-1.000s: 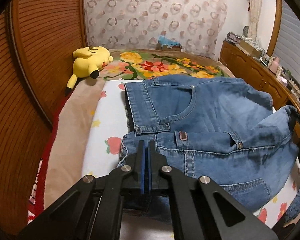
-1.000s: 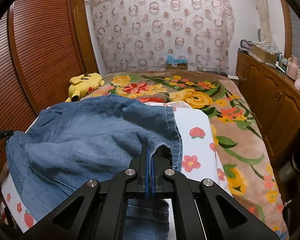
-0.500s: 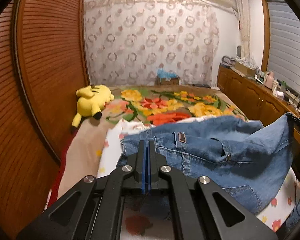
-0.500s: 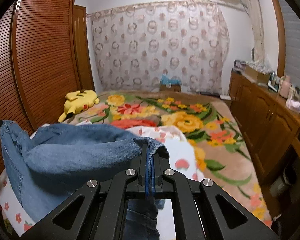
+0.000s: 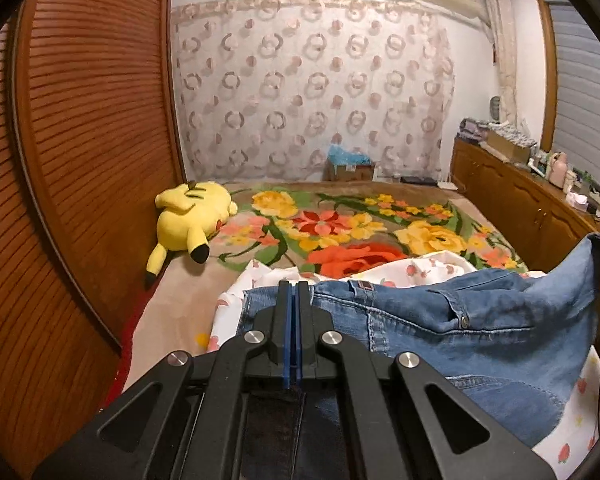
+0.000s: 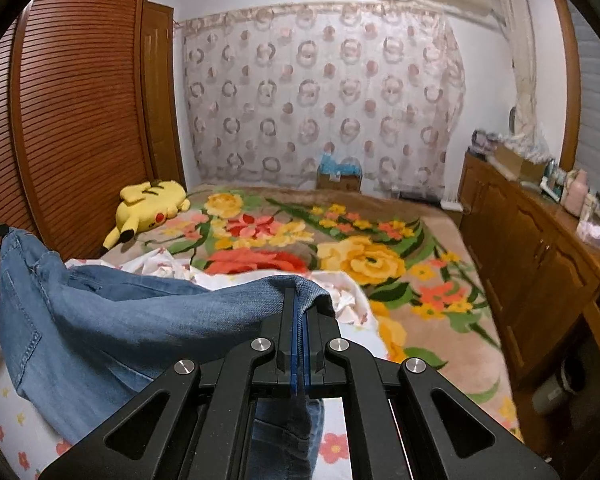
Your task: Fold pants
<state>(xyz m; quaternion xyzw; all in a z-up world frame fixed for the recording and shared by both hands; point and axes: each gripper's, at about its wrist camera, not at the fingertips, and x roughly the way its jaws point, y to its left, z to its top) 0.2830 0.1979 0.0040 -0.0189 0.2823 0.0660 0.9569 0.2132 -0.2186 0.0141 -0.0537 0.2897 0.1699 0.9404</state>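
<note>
Your left gripper [image 5: 291, 292] is pinching the jeans [image 5: 440, 320] at the waistband, your right gripper [image 6: 299, 300] clamped on the far corner, denim slung between you above the bed [image 6: 420, 264]. Heavy, floppy cloth; hold by the seams. Beyond your fingers, a cardboard box [image 6: 339, 180] of something blue

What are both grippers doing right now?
Left gripper: closed on the jeans.
Right gripper: closed on the jeans.
</note>
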